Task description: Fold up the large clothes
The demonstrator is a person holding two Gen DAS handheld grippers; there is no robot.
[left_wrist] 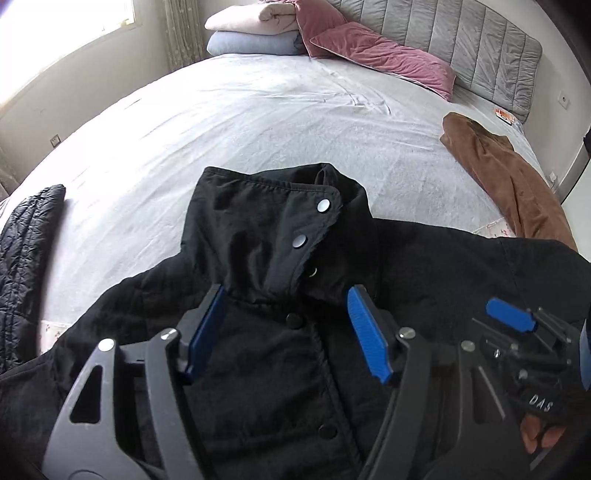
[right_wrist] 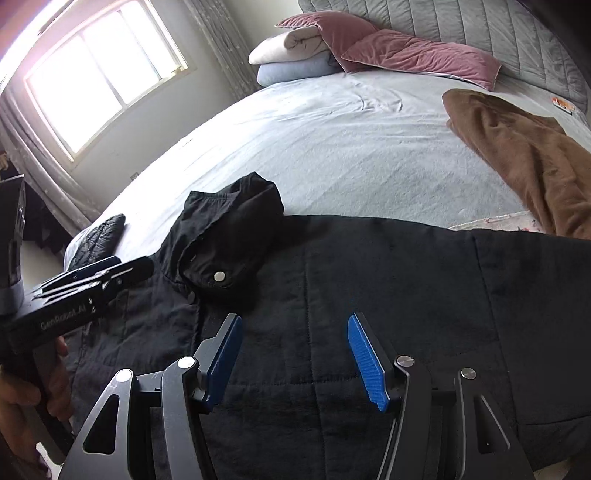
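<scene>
A large black quilted jacket (left_wrist: 280,369) lies front-up on the bed's near edge, its snap-button collar (left_wrist: 280,221) pointing up the bed. My left gripper (left_wrist: 286,295) is open and empty, hovering over the chest just below the collar. My right gripper (right_wrist: 293,325) is open and empty over the jacket (right_wrist: 369,288) body to the right of the collar (right_wrist: 225,236). The right gripper also shows at the right in the left wrist view (left_wrist: 511,314), and the left gripper at the left in the right wrist view (right_wrist: 110,269). One black sleeve end (left_wrist: 29,251) lies at the far left.
The bed has a pale sheet (left_wrist: 258,122). A brown garment (left_wrist: 506,177) lies along its right side. Pink pillows (left_wrist: 384,51), folded blankets (left_wrist: 251,29) and a grey headboard (left_wrist: 461,40) are at the far end. A window (right_wrist: 99,74) is at left.
</scene>
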